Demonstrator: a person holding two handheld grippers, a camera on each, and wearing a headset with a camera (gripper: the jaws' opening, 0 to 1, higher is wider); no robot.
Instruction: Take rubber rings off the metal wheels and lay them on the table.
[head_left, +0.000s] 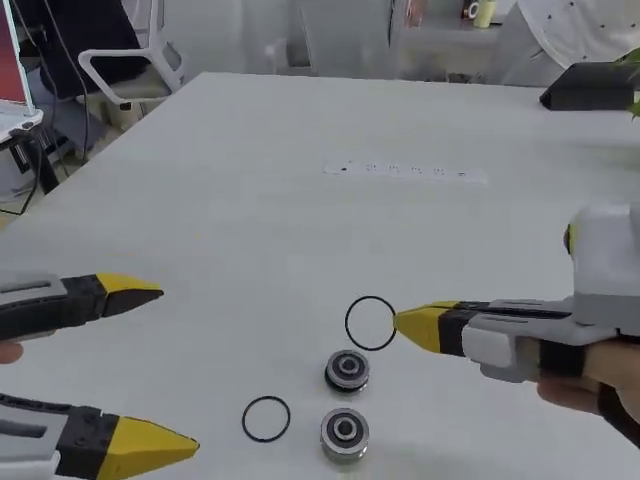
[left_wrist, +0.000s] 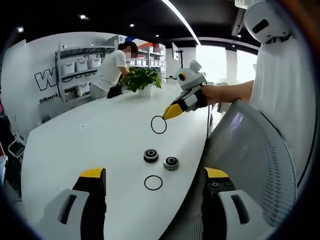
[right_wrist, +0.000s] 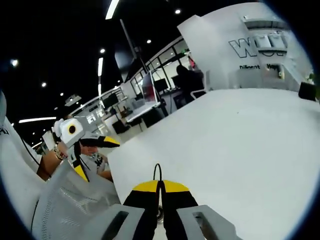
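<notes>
Two metal wheels (head_left: 347, 370) (head_left: 344, 432) lie side by side near the table's front edge. One black rubber ring (head_left: 266, 398) lies flat to their left. My right gripper (head_left: 400, 322) is shut on a second black ring (head_left: 347, 322), which hangs upright above the table, just beyond the wheels. The right gripper view shows this ring (right_wrist: 157, 172) edge-on between the closed yellow jaws. My left gripper (head_left: 170, 365) stands open at the left with nothing between its jaws. In the left gripper view the wheels (left_wrist: 151, 155) (left_wrist: 171, 163) and the lying ring (left_wrist: 145, 182) sit ahead of it.
The white table (head_left: 300, 200) stretches far back, with a pale label strip (head_left: 405, 170) mid-table and a black object (head_left: 590, 88) at the far right. A potted plant (left_wrist: 142, 77) and a person stand at the far end. A mesh chair back (left_wrist: 245, 150) is close by.
</notes>
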